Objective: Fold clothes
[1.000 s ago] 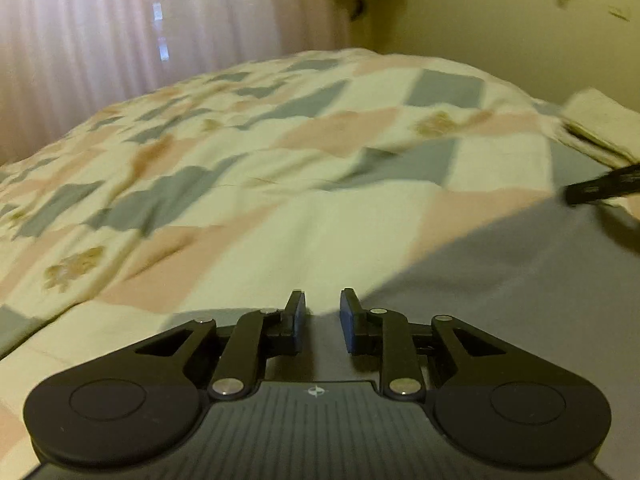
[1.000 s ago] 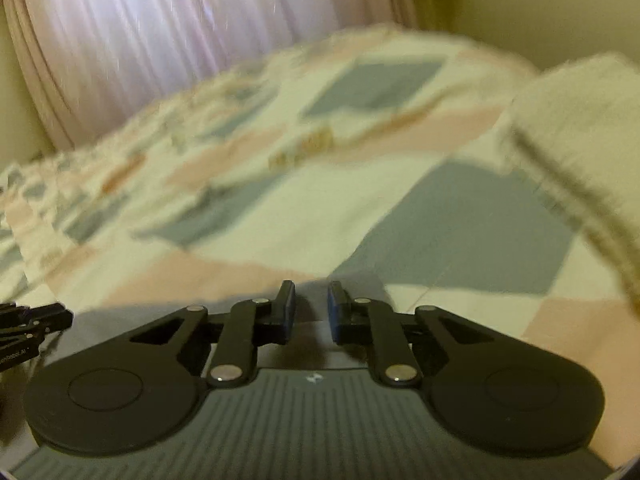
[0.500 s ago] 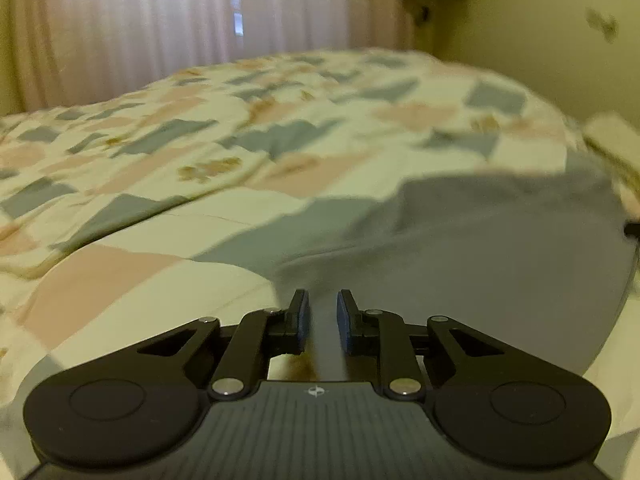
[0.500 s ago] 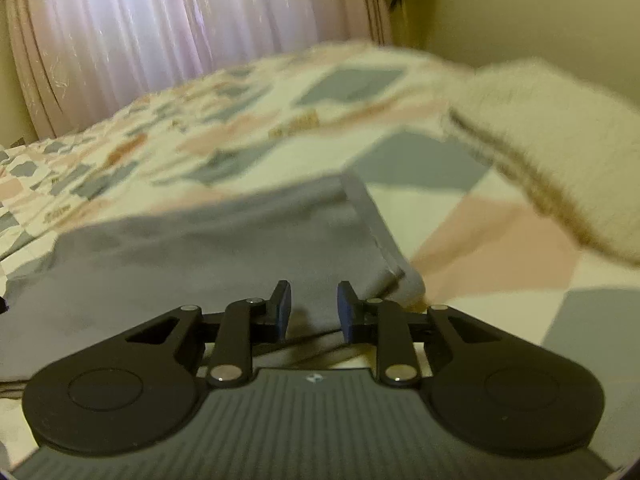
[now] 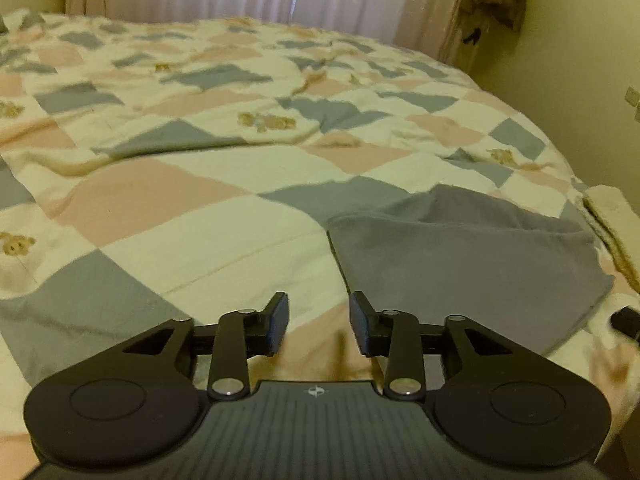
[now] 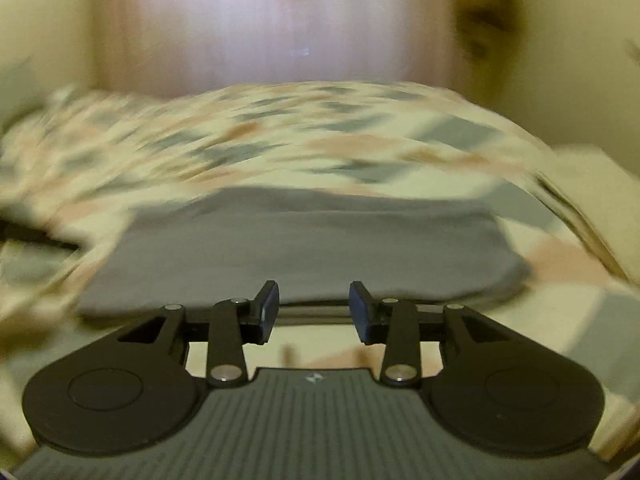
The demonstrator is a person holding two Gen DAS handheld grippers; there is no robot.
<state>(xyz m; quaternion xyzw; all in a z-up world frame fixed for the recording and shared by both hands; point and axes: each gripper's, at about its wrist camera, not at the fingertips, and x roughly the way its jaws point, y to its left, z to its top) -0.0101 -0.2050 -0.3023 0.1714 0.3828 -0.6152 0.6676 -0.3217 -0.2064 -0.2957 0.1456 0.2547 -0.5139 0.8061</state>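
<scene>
Item: grey garment (image 5: 460, 256), one piece, lying folded in a rough rectangle on the bed (image 5: 200, 216), on its checked quilt of cream, pink and grey squares, towards the bed's right edge and near its front edge; a cream folded cloth (image 5: 612, 216) lies just beyond it at the right edge.

Condition: two or more layers, a raised pucker along the far fold, the near corners lying flat; in the right wrist view it shows as a broad grey band (image 6: 304, 248), though that view is smeared, so the hems cannot be read there.

Handling, as judged: light, limp knit, no stiffness; it likely sags and slides apart if lifted by one layer; not fragile; it drags on the quilt rather than slips.

Hold points, as judged: the two near corners, or both ends of one short edge, pinching all layers together.

Left tongs (image 5: 319, 322): part open and opening; nothing between the pads; over bare quilt just left of the garment's near corner.

Right tongs (image 6: 314, 312): part open and opening; empty; at the garment's near edge.
</scene>
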